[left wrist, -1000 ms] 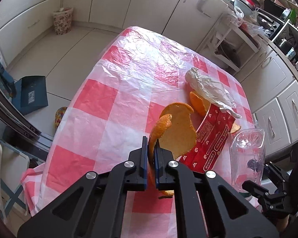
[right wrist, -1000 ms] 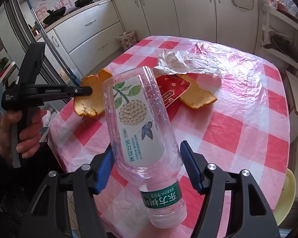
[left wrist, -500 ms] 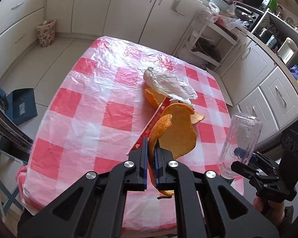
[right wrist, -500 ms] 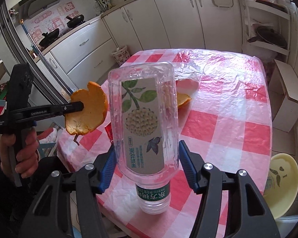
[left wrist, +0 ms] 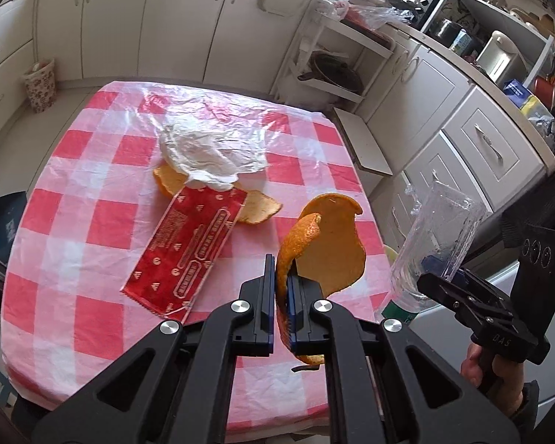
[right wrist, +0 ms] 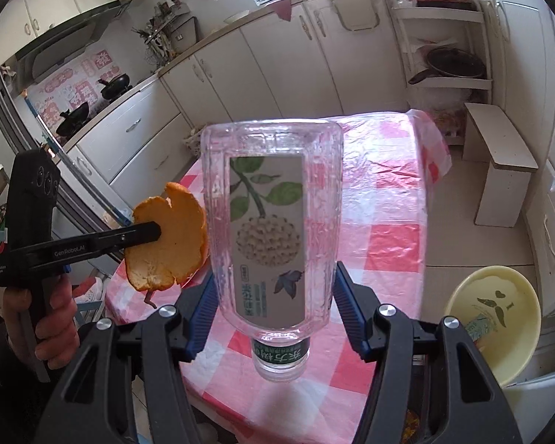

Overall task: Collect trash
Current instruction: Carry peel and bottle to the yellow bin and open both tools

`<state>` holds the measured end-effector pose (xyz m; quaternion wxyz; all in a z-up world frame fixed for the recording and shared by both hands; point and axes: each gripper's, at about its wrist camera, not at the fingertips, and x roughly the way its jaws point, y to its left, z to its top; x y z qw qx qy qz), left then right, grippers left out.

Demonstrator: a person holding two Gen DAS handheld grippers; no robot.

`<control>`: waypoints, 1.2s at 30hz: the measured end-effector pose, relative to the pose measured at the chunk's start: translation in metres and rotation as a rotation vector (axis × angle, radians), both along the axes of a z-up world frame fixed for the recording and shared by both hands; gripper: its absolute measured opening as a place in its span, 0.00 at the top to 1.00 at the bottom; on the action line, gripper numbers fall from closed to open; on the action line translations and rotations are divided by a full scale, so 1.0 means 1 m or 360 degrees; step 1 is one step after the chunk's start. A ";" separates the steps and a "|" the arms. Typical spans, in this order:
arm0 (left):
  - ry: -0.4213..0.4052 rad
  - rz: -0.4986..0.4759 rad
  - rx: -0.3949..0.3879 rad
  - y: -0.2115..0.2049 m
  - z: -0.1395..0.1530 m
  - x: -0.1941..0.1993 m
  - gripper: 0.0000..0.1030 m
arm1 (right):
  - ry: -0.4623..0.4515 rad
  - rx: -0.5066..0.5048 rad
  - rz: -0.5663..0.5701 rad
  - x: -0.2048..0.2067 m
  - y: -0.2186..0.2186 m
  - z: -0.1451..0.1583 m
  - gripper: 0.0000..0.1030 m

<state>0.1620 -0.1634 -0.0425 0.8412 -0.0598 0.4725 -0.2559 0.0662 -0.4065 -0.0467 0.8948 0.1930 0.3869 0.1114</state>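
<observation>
Left tongs (left wrist: 282, 277) at bottom centre of the left wrist view, pressed together and pinching a curled orange peel (left wrist: 325, 244) that stands up out of the blue pads, clear of the tabletop (left wrist: 92, 222). Over in the right wrist view that same peel (right wrist: 166, 238) hangs at mid left, with the person's left hand (right wrist: 44, 318) wrapped round the handle in the lower left corner.

Right tongs (right wrist: 273, 310) at bottom centre of their own view, pinching a clear plastic bottle (right wrist: 272, 222) across its body. The bottle is upside down, its capless green-banded neck toward the camera and its base toward the top of the frame, label with leaves and a pale fruit facing us. The blue pads sit against both sides of the bottle near its shoulder. From the left wrist view the bottle (left wrist: 440, 244) shows at the right edge, off the tabletop's side.

On the red-and-white checked tabletop, upper centre of the left wrist view: a crumpled white plastic bag (left wrist: 211, 155), a second orange peel (left wrist: 257, 209) partly under it, and a flat red wrapper (left wrist: 188, 248) touching both.

Lower right of the right wrist view, a yellow bin (right wrist: 499, 318) beside the table with a scrap inside.
</observation>
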 end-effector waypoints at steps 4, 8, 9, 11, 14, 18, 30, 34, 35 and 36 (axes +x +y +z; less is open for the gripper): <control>-0.0006 -0.0090 -0.0012 -0.039 0.006 -0.007 0.95 | 0.0001 -0.0020 -0.0197 -0.016 -0.041 0.004 0.44; -0.0004 -0.0199 -0.0013 -0.087 0.006 -0.015 0.95 | 0.0091 -0.0114 -0.0369 -0.021 -0.085 -0.001 0.44; -0.0001 -0.0218 -0.0013 -0.095 0.005 -0.016 0.95 | 0.0125 -0.0127 -0.0398 -0.019 -0.093 -0.006 0.44; 0.0012 -0.0267 -0.0010 -0.122 0.000 -0.018 0.95 | 0.0228 -0.0149 -0.0461 -0.014 -0.115 -0.023 0.44; 0.0047 -0.0315 -0.0003 -0.155 -0.009 -0.020 0.95 | 0.0420 -0.0164 -0.0532 -0.004 -0.143 -0.058 0.43; 0.0094 -0.0375 0.0036 -0.197 -0.030 -0.025 0.95 | 0.0668 -0.0093 -0.0681 -0.001 -0.178 -0.099 0.42; 0.0306 -0.0415 0.0182 -0.334 -0.110 -0.014 0.87 | -0.0050 0.0053 -0.1165 -0.047 -0.214 -0.001 0.21; 0.0338 -0.0392 0.0177 -0.346 -0.114 -0.008 0.79 | -0.0070 0.0083 -0.1205 -0.040 -0.222 0.003 0.21; 0.0319 -0.0401 0.0153 -0.344 -0.108 -0.008 0.76 | -0.0075 0.0079 -0.1203 -0.039 -0.223 0.004 0.21; 0.0278 -0.0412 0.0143 -0.341 -0.100 -0.009 0.70 | -0.0082 0.0074 -0.1200 -0.037 -0.223 0.005 0.21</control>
